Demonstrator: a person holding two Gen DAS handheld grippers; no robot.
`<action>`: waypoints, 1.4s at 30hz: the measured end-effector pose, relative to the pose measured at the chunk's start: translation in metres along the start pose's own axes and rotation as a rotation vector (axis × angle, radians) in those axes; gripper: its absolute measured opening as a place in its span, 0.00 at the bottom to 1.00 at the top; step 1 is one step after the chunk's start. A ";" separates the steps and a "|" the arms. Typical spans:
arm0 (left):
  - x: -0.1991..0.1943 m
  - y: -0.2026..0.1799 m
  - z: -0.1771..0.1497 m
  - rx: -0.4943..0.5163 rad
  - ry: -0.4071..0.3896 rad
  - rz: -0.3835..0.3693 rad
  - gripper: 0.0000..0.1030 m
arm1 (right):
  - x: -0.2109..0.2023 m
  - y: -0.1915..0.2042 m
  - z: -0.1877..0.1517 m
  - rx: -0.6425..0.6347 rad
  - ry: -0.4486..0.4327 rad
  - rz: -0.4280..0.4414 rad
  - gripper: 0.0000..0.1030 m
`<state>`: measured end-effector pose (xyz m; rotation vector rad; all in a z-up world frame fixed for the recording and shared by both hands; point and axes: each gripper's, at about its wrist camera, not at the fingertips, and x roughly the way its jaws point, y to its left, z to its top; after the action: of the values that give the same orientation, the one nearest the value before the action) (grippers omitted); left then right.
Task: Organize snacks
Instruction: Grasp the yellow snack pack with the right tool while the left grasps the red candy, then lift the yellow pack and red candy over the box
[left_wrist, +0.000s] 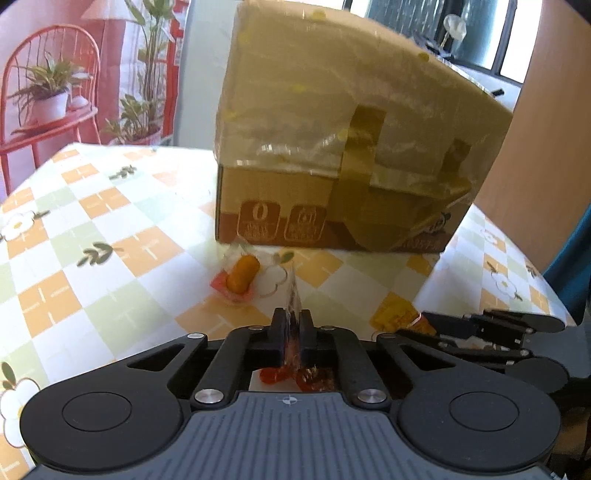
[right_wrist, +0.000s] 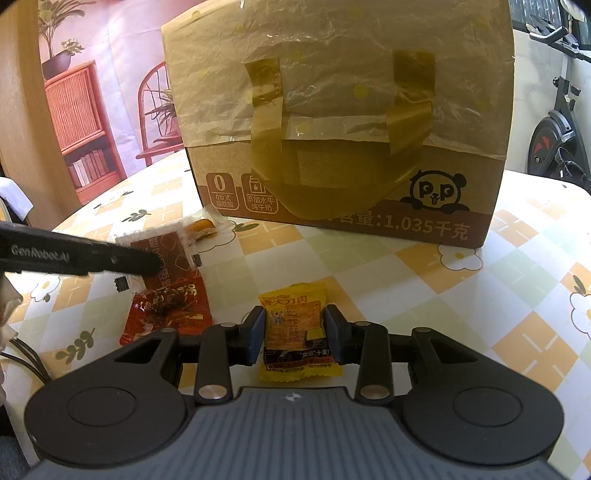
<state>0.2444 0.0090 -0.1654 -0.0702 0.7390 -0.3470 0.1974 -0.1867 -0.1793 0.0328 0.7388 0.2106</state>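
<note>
Crinkly clear packet (left_wrist: 293, 295) — pinched flat in left tongs (left_wrist: 293, 321).

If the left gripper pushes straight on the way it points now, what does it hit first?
Most likely the small clear-wrapped orange snack on the tablecloth, just ahead and slightly left of the left gripper. Past it stands the cardboard box. Depth is hard to judge.

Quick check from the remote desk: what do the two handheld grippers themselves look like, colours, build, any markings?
Both are matte black linkage grippers with silver pivot pins, round black caps at either side and a ribbed grey body bearing a small crosshair mark. The left gripper has black pads; the right gripper has dark blue pads. White "GenRobot.AI" lettering runs along the left one's side in the right wrist view. No sleeves or hands show.
</note>
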 end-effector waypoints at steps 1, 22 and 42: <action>0.000 0.000 0.001 0.000 -0.004 -0.001 0.07 | 0.000 0.000 0.000 0.000 0.000 0.000 0.36; -0.043 0.000 0.041 0.016 -0.167 -0.070 0.03 | -0.027 -0.009 0.020 0.045 -0.074 -0.016 0.33; -0.045 -0.049 0.177 0.060 -0.388 -0.165 0.03 | -0.083 -0.008 0.179 -0.104 -0.382 -0.033 0.33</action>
<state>0.3188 -0.0329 0.0037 -0.1379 0.3386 -0.4959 0.2595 -0.2034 0.0075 -0.0374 0.3471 0.2032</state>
